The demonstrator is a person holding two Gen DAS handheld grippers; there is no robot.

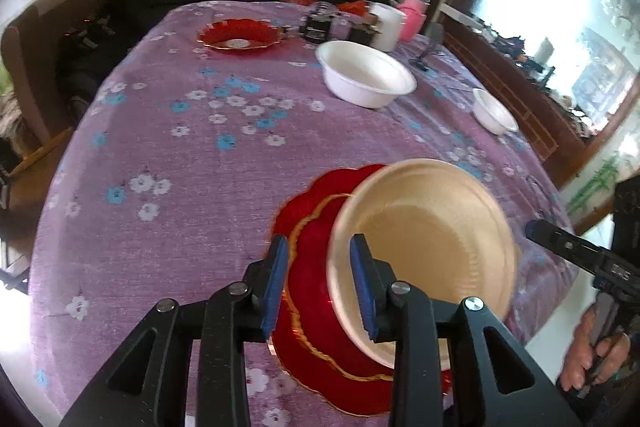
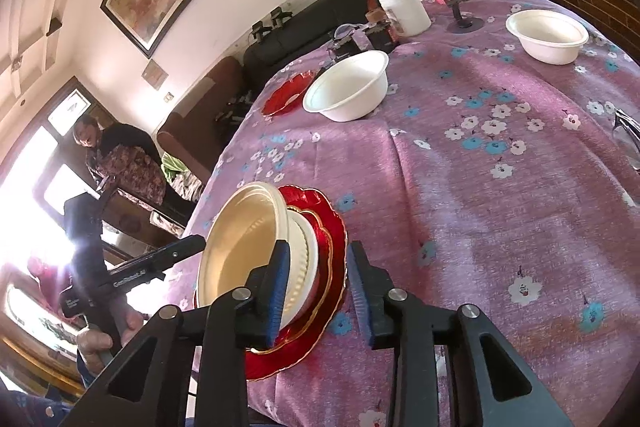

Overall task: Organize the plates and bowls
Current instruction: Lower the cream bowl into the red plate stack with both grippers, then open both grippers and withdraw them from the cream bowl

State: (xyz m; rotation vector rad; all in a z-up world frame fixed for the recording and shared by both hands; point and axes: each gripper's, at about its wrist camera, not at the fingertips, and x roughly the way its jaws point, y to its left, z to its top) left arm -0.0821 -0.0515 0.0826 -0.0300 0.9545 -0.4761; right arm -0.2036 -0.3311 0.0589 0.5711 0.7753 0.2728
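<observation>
1. Between your left tongs [image 1: 319, 287], the near rim of the cream bowl [image 1: 428, 247] passes through a narrow gap; neither pad presses it.
2. Under that bowl lies the red scalloped plate [image 1: 312, 267] on the counter [image 1: 180, 155].
3. Your right tongs [image 2: 318, 291] stand slightly parted, straddling the plate's edge, gripping nothing.
4. Beyond both tongs sit two white bowls [image 1: 366, 73] [image 1: 494, 111] and another red plate [image 1: 238, 34].

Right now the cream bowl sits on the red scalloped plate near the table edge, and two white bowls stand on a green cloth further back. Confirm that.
One thing is wrong: the cloth is purple with flowers, not green, as the left wrist view shows. The cream bowl does sit on the red scalloped plate, and two white bowls stand further back.
</observation>
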